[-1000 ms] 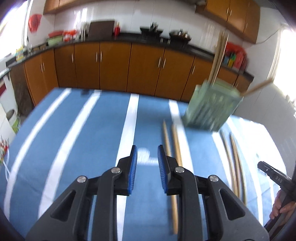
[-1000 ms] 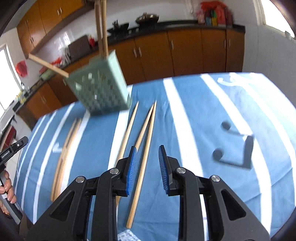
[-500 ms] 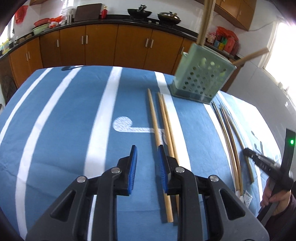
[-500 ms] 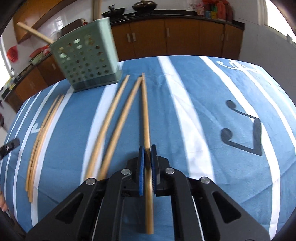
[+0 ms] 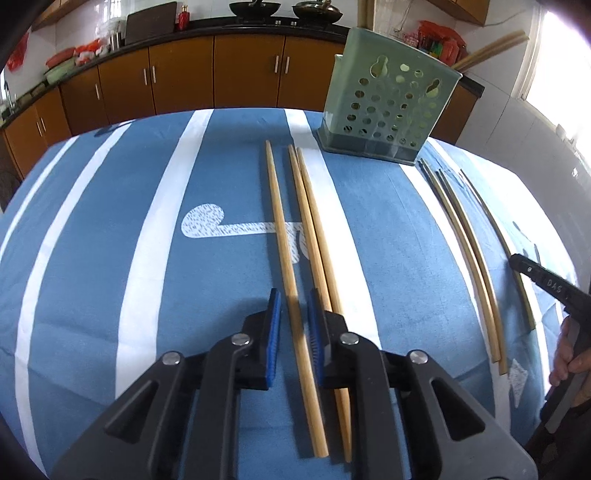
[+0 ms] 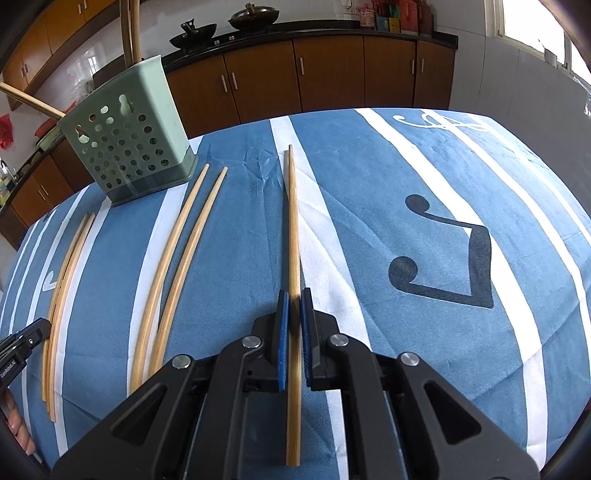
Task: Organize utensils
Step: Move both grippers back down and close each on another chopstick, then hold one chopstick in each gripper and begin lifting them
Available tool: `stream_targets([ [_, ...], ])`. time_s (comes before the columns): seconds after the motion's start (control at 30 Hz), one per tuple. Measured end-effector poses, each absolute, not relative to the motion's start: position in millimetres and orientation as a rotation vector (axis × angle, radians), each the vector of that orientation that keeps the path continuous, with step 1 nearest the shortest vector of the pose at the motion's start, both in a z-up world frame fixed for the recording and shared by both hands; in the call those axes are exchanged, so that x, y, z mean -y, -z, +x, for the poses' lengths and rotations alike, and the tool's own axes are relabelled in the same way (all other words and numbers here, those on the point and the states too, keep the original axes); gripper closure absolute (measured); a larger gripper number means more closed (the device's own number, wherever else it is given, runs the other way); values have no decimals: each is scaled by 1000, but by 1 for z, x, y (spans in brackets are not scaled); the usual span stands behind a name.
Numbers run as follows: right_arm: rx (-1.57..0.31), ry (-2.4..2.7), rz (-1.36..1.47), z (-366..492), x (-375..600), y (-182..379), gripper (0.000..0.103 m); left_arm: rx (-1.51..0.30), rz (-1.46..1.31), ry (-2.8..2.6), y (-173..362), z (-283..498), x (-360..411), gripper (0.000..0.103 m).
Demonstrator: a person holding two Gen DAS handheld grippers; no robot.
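Chopstick point(image 6: 292, 236) — clamped between right jaws; another chopstick point(image 5: 286, 243) — between narrowing left jaws, untouched.

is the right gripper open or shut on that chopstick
Shut on it: the right gripper has both blue pads pressed against the chopstick running between them.

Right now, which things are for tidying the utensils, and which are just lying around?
For the job: thick chopsticks, thin chopsticks, green holder.
Just lying about: pans on the counter, cupboards, striped tablecloth.
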State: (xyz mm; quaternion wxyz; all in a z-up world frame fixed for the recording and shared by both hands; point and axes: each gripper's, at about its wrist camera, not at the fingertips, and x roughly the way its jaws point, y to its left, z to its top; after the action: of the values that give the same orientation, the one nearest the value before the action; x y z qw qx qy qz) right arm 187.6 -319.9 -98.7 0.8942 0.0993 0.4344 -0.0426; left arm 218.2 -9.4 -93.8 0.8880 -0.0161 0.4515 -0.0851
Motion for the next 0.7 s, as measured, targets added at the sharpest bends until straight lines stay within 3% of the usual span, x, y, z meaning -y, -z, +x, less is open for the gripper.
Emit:
stream_targets([
  [0.17,-902,84,190,189,318,98,96,-917,5,136,95,220,11,95],
  [0.7,-867,50,160,202,308,101,95,-890,-92,-2,94,244,-54,93],
])
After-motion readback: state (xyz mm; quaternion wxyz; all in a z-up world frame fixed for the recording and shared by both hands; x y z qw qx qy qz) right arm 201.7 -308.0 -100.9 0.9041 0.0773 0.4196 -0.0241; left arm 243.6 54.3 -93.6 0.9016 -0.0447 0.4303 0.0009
